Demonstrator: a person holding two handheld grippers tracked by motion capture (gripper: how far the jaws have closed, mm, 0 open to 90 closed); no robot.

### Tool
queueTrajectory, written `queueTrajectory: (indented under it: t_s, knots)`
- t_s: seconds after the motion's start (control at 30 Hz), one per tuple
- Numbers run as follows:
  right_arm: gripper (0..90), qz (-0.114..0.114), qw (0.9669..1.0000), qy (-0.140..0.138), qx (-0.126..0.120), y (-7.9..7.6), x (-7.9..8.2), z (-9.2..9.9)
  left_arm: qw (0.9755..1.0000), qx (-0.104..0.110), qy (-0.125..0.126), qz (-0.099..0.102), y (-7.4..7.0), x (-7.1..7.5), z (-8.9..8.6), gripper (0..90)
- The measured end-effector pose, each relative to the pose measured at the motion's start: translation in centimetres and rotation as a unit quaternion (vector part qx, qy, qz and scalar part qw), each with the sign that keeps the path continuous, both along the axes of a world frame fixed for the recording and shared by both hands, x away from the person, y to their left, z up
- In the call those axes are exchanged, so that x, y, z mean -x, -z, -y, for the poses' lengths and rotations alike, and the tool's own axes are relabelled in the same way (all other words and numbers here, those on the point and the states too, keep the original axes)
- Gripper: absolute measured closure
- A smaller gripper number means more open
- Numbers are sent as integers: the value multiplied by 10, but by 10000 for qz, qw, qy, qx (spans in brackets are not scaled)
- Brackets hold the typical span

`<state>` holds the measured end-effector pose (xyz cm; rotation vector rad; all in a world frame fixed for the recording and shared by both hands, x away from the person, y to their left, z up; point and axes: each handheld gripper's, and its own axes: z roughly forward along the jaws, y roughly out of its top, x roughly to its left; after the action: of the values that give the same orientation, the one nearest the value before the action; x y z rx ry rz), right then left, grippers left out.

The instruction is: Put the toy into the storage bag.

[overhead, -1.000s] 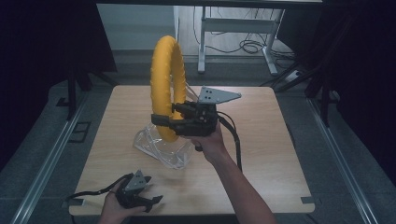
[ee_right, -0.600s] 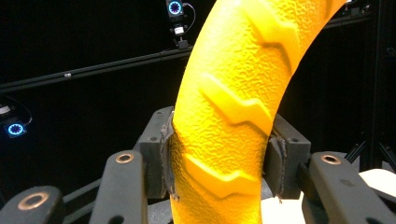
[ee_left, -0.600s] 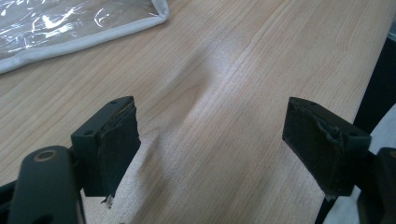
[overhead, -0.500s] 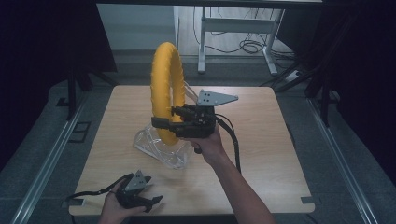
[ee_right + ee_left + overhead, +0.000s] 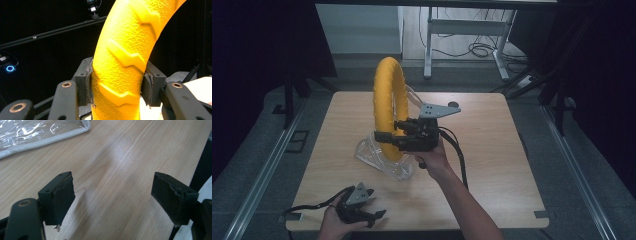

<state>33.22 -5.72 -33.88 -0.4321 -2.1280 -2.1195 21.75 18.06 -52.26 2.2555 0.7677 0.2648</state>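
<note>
At the left, our left gripper (image 5: 362, 212) rests idle at the near edge of the bench (image 5: 492, 150), its jaws spread wide over bare wood with nothing between them; a corner of the clear plastic bag (image 5: 37, 132) lies beyond its tips. Toward the middle, the bag (image 5: 382, 159) sits crumpled on the bench, and the yellow ring (image 5: 389, 107) stands upright on edge with its lower arc at or in the bag's mouth; we cannot tell which. Our right gripper (image 5: 387, 136) pinches the ring's lower part, one pad (image 5: 88, 82) pressed to each side of the ridged rim (image 5: 122, 67). We judge the step to be setting the ring into the bag. Next we need the left jaws to hold the bag's opening steady while the right lowers the ring.
</note>
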Motion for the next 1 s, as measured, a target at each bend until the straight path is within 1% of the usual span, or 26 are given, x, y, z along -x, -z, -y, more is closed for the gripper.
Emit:
queueTrajectory:
  t_s: [0.1,0.3,0.4,0.53,0.73,0.87,0.93,0.97,1.0]
  knots:
    - [509,-48,10000,6,15,8,-3,0,10000,-2,8,-1,1,0,0,185]
    - [509,-216,9998,31,46,26,-9,1,10000,-4,14,-3,1,0,0,185]
    - [508,-340,9994,50,54,34,-13,1,10000,-7,18,-24,1,0,1,185]
    - [508,-453,9988,70,151,42,-19,1,10000,-19,68,-15,1,0,0,184]
    - [507,-499,9986,63,157,49,-22,0,10000,-29,83,-14,1,0,0,184]
    - [501,-630,9976,124,271,56,-25,-1,10000,-39,86,-11,1,0,0,184]
    - [492,-608,9969,243,439,59,-26,-2,9999,-52,91,-17,1,0,0,184]
    - [486,-637,9961,278,547,62,-27,-2,9999,-49,88,-19,1,0,0,184]
    - [486,-647,9958,332,552,65,-28,-3,9999,-48,88,-23,1,0,0,184]
